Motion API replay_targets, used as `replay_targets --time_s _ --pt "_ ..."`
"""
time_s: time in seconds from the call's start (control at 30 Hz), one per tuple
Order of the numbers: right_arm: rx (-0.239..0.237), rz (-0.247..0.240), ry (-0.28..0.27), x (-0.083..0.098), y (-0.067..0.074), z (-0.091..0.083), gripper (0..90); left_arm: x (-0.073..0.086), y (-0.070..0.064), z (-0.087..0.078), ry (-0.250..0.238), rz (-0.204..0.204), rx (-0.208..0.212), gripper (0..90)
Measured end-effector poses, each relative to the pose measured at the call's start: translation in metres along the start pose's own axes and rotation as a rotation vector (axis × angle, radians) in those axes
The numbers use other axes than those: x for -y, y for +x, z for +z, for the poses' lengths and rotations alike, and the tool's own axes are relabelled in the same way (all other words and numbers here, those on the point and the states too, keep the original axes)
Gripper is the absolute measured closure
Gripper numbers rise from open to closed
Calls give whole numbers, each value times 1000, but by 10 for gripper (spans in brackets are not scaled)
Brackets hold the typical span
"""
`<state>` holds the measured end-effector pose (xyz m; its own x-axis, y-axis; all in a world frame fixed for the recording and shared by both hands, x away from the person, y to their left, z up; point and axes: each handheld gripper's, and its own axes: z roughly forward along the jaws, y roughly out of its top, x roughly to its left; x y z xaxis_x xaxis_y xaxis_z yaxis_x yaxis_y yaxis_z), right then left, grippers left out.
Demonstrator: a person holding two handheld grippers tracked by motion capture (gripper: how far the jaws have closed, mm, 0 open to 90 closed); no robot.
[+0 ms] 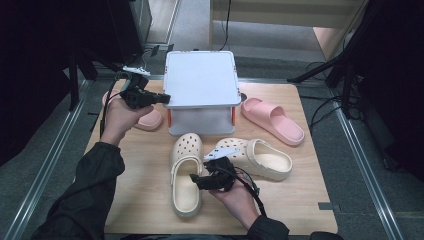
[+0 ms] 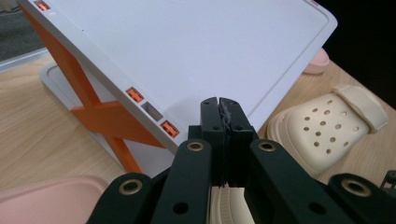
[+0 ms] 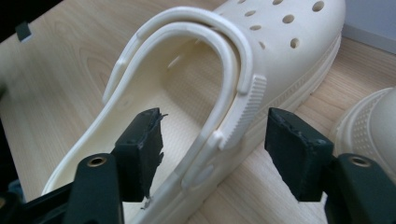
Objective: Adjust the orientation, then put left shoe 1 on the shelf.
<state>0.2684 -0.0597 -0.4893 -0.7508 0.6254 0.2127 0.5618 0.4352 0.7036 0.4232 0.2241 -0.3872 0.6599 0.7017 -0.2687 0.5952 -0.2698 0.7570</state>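
Two cream clogs lie on the wooden table; the left clog (image 1: 186, 172) points away from me and the right clog (image 1: 260, 157) lies on a slant. My right gripper (image 1: 192, 177) is open at the left clog's heel. In the right gripper view the gripper (image 3: 215, 126) straddles that clog's (image 3: 261, 42) side wall and strap, and the pads do not touch it. My left gripper (image 1: 165, 98) is shut on nothing at the left edge of a white shoe rack (image 1: 200, 80). In the left gripper view, the shut gripper (image 2: 219, 105) points at the rack's top shelf (image 2: 187, 46).
One pink slide (image 1: 147, 119) lies left of the rack under my left hand, and another pink slide (image 1: 272, 120) lies to its right. The rack has orange cross supports (image 2: 107, 121). Dark stands and cables surround the table (image 1: 140, 200).
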Motion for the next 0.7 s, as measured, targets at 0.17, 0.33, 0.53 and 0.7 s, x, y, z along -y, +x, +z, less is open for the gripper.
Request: replay_targets --time_s 0.17,0.33,0.53,0.7 --pt "17 13 -16 0 -1 10 446 0 -4 3 -3 14 3 894" --pt "46 11 -20 0 -1 14 521 1 -7 1 8 22 -15 894" --pt "38 49 -21 -1 -5 14 583 3 -6 0 -2 17 -12 893" --pt "37 77 -25 -2 -8 12 695 3 -8 1 -3 29 -23 892"
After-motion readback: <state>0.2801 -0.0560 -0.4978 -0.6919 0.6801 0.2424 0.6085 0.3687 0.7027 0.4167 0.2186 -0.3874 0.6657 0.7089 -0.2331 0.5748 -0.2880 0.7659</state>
